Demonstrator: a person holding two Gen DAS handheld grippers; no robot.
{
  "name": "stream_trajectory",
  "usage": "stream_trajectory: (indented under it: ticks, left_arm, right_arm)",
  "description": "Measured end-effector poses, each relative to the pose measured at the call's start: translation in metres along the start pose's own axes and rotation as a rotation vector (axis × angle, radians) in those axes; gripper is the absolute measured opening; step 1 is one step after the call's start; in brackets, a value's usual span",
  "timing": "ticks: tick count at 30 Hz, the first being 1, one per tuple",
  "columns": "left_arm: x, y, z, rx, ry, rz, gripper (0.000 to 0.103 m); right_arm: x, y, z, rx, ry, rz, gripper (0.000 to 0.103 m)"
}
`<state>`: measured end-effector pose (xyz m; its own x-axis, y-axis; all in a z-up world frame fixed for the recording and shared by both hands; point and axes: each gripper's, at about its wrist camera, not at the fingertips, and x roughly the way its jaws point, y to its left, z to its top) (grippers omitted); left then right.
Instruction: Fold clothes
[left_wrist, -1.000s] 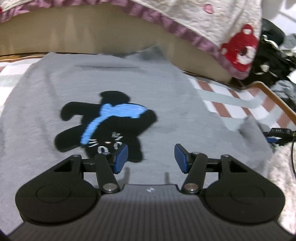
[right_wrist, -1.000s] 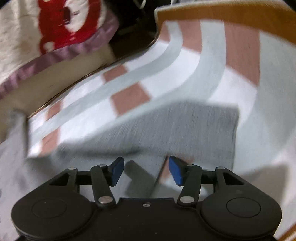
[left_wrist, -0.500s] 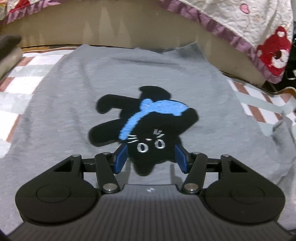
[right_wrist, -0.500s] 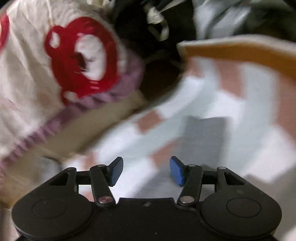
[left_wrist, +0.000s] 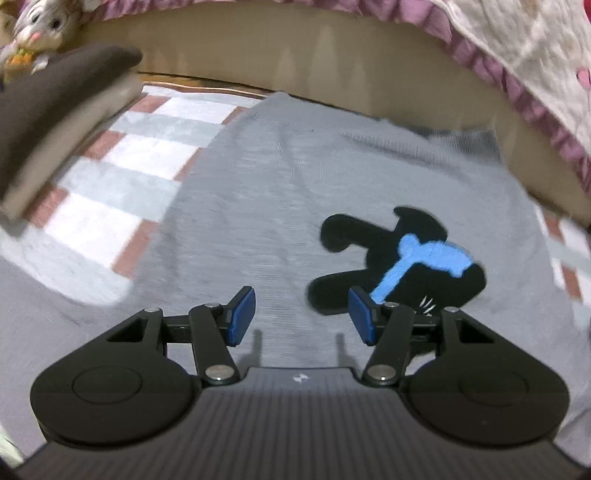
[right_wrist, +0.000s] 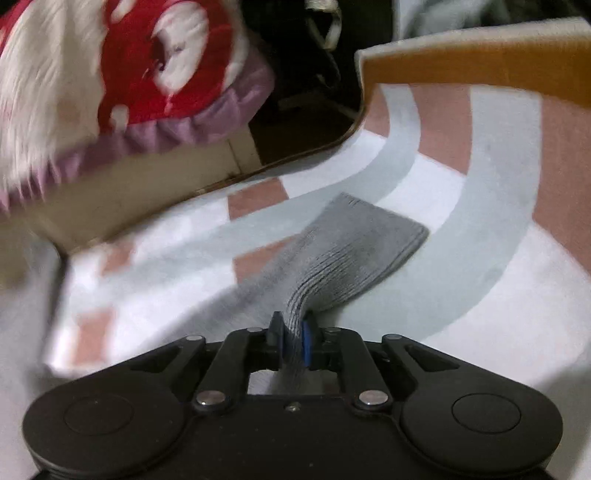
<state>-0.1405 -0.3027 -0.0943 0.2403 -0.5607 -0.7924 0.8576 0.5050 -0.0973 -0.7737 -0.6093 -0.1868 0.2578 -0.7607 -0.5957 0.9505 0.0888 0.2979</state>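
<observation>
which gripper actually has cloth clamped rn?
The right gripper: its blue pads are shut on a bunched gray sleeve. The left gripper is open over the gray sweater, pads apart, gripping nothing.

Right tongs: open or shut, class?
Shut: the right tongs pinch the bunched grey sleeve, with no gap between the blue pads.

No legible text, number or brand appears in either view. A small white mark on the left gripper's ribbed black housing (left_wrist: 297, 378), at 6 o'clock, is too small to read.
</observation>
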Motion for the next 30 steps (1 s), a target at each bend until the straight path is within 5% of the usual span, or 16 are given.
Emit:
stream_trajectory:
  ticks: [4, 7, 11, 15, 20, 23, 26, 30]
  left_arm:
    - [-0.038, 0.033, 0.023, 0.072, -0.052, 0.052, 0.055]
    - [-0.059, 0.065, 0.033, 0.066, -0.068, 0.117, 0.056]
    - [-0.071, 0.102, 0.035, 0.073, -0.051, 0.206, 0.057]
    - [-0.078, 0.136, 0.031, 0.049, -0.018, 0.250, 0.057]
    - [-0.093, 0.162, 0.019, -0.045, -0.030, 0.238, 0.062]
    - [-0.084, 0.171, 0.014, -0.105, -0.022, 0.231, 0.062]
    - [-0.069, 0.172, 0.016, -0.205, -0.026, 0.182, 0.062]
    - [-0.035, 0.140, 0.043, -0.133, -0.032, 0.084, 0.059]
  right_arm:
    - [-0.076, 0.029, 0.013, -0.235, -0.212, -0.220, 0.011]
    - [-0.113, 0.034, 0.007, -0.373, -0.277, -0.385, 0.010]
    - [-0.118, 0.022, -0.011, -0.404, -0.196, -0.435, 0.011]
    - [-0.087, 0.021, -0.014, -0.370, 0.009, -0.441, 0.016]
    - [-0.125, 0.068, 0.029, -0.145, -0.053, -0.286, 0.058]
    - [-0.137, 0.117, 0.051, -0.104, -0.059, -0.134, 0.058]
    - [-0.127, 0.178, 0.049, -0.095, 0.029, 0.080, 0.058]
    - [-0.084, 0.271, 0.031, -0.134, 0.129, 0.315, 0.058]
